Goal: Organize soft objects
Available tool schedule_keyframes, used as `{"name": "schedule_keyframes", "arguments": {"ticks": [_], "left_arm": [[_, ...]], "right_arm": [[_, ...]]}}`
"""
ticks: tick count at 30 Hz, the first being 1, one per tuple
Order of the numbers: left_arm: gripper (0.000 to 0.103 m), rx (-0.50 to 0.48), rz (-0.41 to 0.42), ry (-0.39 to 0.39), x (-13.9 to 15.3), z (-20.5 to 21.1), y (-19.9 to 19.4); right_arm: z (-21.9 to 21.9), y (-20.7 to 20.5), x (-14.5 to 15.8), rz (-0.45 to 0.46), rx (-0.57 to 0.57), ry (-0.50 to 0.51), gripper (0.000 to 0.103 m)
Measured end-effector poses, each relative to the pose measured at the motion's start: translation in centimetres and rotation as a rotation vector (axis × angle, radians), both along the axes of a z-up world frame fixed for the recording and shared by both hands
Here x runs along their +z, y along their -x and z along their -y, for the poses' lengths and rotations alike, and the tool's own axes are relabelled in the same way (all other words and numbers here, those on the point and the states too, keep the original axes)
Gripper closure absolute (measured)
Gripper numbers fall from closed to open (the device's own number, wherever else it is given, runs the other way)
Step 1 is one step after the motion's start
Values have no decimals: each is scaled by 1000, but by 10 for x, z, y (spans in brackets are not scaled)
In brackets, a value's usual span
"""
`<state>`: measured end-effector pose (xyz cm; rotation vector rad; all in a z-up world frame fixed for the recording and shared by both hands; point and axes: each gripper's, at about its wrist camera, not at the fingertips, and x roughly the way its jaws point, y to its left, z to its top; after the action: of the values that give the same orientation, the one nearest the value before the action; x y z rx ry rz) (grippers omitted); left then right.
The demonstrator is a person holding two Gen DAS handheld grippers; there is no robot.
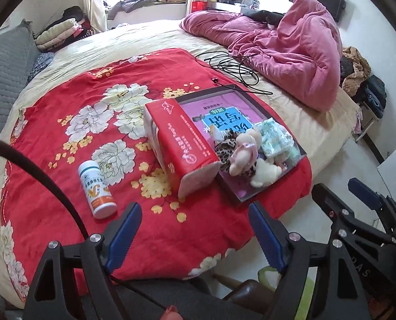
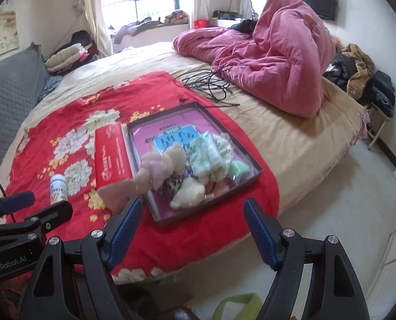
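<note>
A shallow dark tray [image 1: 300,158] [image 2: 256,176] with a pink liner lies on the red floral blanket [image 1: 64,208] [image 2: 72,157]. In it lie soft things: a pink plush toy [image 1: 244,146] [image 2: 158,168], a cream plush [image 1: 266,173] [image 2: 188,192], a leopard-print piece [image 1: 224,148] [image 2: 171,185] and a pale green-white packet [image 1: 275,140] [image 2: 211,154]. A red tissue pack [image 1: 187,144] [image 2: 112,154] leans against the tray's left rim. My left gripper [image 1: 195,229] is open and empty above the blanket's near edge. My right gripper [image 2: 192,226] is open and empty, just short of the tray.
A white bottle [image 1: 98,189] [image 2: 58,188] lies on the blanket, left of the tissue pack. A black cable [image 1: 235,65] [image 2: 211,82] and a crumpled pink quilt [image 1: 286,48] [image 2: 272,61] lie farther back. The bed edge and pale floor [image 2: 331,213] are at the right.
</note>
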<state>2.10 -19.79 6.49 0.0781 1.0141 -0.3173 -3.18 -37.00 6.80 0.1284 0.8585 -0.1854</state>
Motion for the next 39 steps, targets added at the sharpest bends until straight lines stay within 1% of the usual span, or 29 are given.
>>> {"name": "schedule_keyframes", "arguments": {"ticks": [2, 7, 12, 20, 31, 39], "left_arm": [[22, 0, -6, 10, 0, -2, 5], [22, 5, 1, -1, -1, -8, 16], [22, 1, 15, -1, -1, -10, 26], [22, -11, 10, -8, -6, -13, 39], [22, -4, 7, -5, -7, -21, 42], [22, -30, -10, 0, -10, -18, 42]], "right_arm": [[-3, 8, -1, 2, -8, -5, 24], [-8, 18, -6, -19, -14, -36, 24], [-12, 24, -12, -37, -20, -40, 24], [-15, 35, -12, -41, -50, -29, 24], [-19, 38, -11, -46, -46, -16, 24], [-19, 35, -12, -56, -47, -18, 24]]}}
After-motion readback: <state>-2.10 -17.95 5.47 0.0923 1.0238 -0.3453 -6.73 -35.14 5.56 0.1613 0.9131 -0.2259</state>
